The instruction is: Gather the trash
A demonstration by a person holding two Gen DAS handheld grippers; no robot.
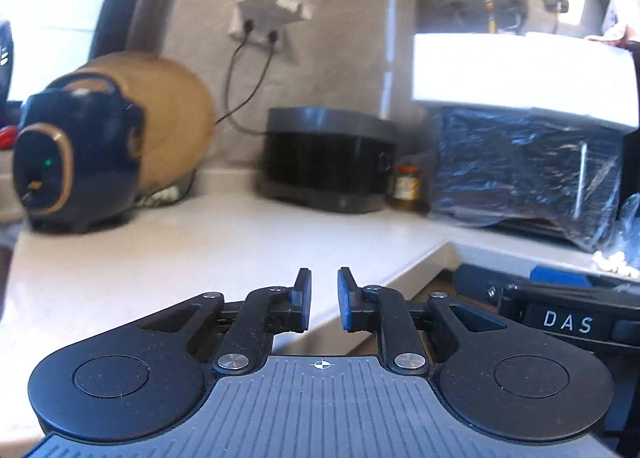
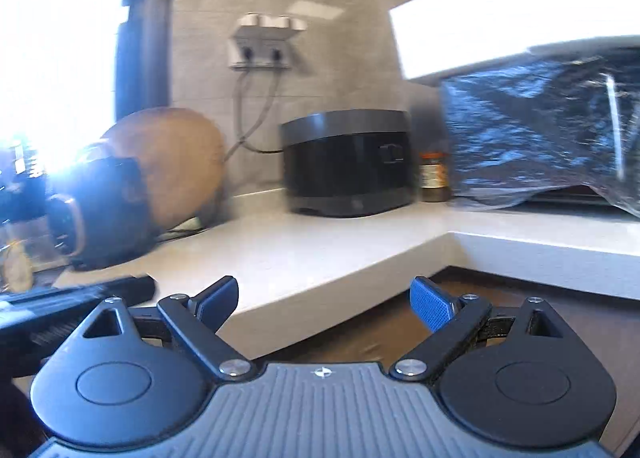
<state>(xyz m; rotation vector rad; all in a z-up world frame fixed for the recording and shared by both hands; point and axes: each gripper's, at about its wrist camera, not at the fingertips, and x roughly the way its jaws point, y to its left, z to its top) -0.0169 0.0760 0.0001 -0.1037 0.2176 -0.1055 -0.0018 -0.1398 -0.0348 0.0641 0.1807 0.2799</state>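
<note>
- Left wrist view: the left hand-held gripper (image 1: 324, 298) holds its ribbed blue pads a narrow gap apart with nothing between them, over the smooth pale desk (image 1: 180, 258).
- At 10 o'clock sits a glossy dark rounded cooker (image 1: 76, 153) with copper trim and a green light, and behind it a round wooden board (image 1: 176, 113) leans on the grey wall.
- At 12 o'clock stands a matte black ribbed appliance (image 1: 328, 157), with a small glass jar (image 1: 406, 187) just beside it.
- At 2 o'clock a boxy thing wrapped in crinkled black plastic (image 1: 520, 165) lies under a white slab.
- At 4 o'clock shows the right hand-held gripper (image 1: 560, 294), partly hidden.
- No trash can be made out in this view.
- Right wrist view: the right hand-held gripper (image 2: 324, 302) is spread wide and empty, ahead of the desk (image 2: 320, 250) edge.
- The black appliance (image 2: 348, 161) is at 12 o'clock, the jar (image 2: 434, 175) at 1, and the shiny wrapped box (image 2: 540, 129) at 2.
- The blurred cooker (image 2: 100, 213) is at 9 o'clock.
- Trash is likewise not discernible here.
</note>
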